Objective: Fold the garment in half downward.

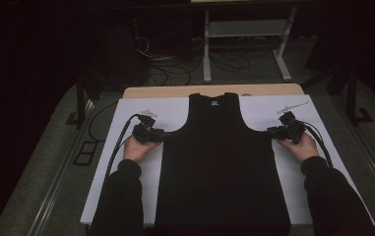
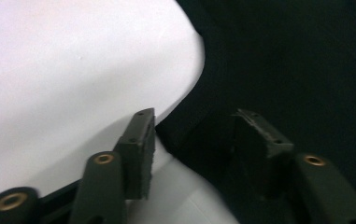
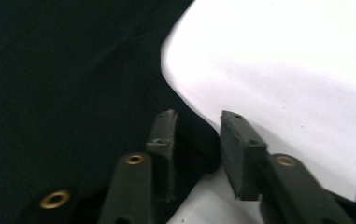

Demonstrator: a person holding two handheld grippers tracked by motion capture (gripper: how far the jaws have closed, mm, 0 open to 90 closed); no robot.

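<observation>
Black tank top [image 1: 222, 162] lies flat on a white sheet [image 1: 126, 147] covering the table, neck at 12 o'clock, hem at 6 o'clock toward the person.

Left gripper [image 1: 161, 133] sits at 9 o'clock of the top, at the bottom of the left armhole. In the left gripper view [image 2: 192, 140] its jaws stand part spread with a clear gap; the armhole edge of the tank top [image 2: 283, 60] runs between them, one jaw over white sheet [image 2: 63, 70], the other over cloth. Pads not pressing on the fabric.

Right gripper [image 1: 272, 132] sits at 3 o'clock, mirrored at the right armhole. In the right gripper view [image 3: 198, 140] the jaws are narrower, with a small fold of the tank top [image 3: 63, 70] edge in the gap. Can't tell if the pads bite yet. White sheet [image 3: 283, 60] lies behind.

Both hands rest on the sheet beside the top.
</observation>
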